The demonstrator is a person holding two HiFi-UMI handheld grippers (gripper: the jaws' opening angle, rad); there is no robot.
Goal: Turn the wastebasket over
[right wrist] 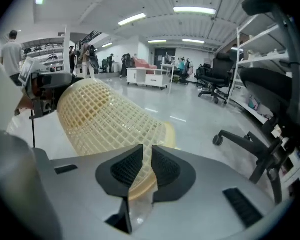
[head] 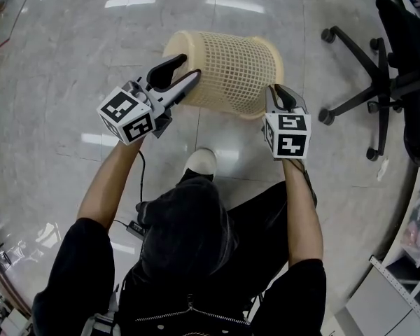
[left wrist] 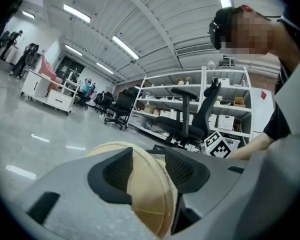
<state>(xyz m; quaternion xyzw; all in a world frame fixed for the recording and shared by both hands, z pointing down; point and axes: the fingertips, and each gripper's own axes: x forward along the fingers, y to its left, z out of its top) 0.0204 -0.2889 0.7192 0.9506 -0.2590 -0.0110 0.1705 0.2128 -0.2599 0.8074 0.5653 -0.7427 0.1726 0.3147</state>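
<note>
wastebasket (head: 224, 72), one only, cream mesh, lies on its side between two hand-held grippers, out in front of the person and over the glossy pale floor (head: 70, 47); whether it touches the floor cannot be told. its solid base (head: 173, 47) faces left and its open rim (head: 269, 82) faces right. left gripper (head: 185, 72) comes in from the near left, and in the left gripper view its two dark ribbed pads sit either side of the edge of the round base, pressed onto it. right gripper (head: 276, 93) comes in from the near right, pointing downward, and in the right gripper view its two pads are drawn nearly together with the rim and a strip of mesh wall pinched between them. each gripper carries one black-and-white marker cube, two in all: the left cube (head: 128, 114) and the right cube (head: 288, 135), both nearer the person than the jaws. one white shoe (head: 201, 162) shows on the floor, near side of the wastebasket, between the two forearms. one black office chair (head: 392, 54) stands at the far right, apart from the wastebasket. the left gripper view also shows white shelves (left wrist: 225, 109) with boxes, behind another black chair.
</note>
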